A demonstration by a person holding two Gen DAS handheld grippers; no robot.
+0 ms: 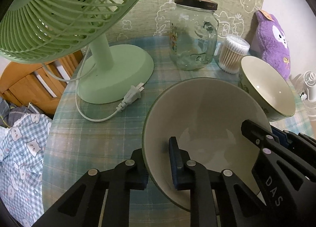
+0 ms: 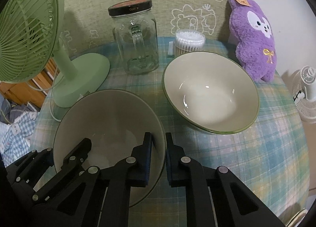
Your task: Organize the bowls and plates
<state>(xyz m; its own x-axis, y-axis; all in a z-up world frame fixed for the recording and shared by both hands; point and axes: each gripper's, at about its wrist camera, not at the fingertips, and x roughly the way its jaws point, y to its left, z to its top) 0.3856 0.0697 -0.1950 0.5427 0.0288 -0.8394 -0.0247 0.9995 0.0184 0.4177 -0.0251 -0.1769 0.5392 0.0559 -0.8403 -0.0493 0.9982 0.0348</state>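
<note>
Glazed cream near bowl point(image 1: 199, 120) sits round and smooth on my plaid-clothed table point(image 1: 98, 138); my left tool point(image 1: 158, 159) pinches its left rim, my right tool point(image 2: 159, 148) its right rim. A second bowl point(image 2: 211, 92) rests beside.

- definitely someone's home, looks like a bedroom
- plush toy point(image 2: 254, 39) and desk fan point(image 1: 65, 15) on a checked tablecloth point(image 2: 256, 157)
- bedding point(image 1: 21, 148) past the table's left edge
</note>
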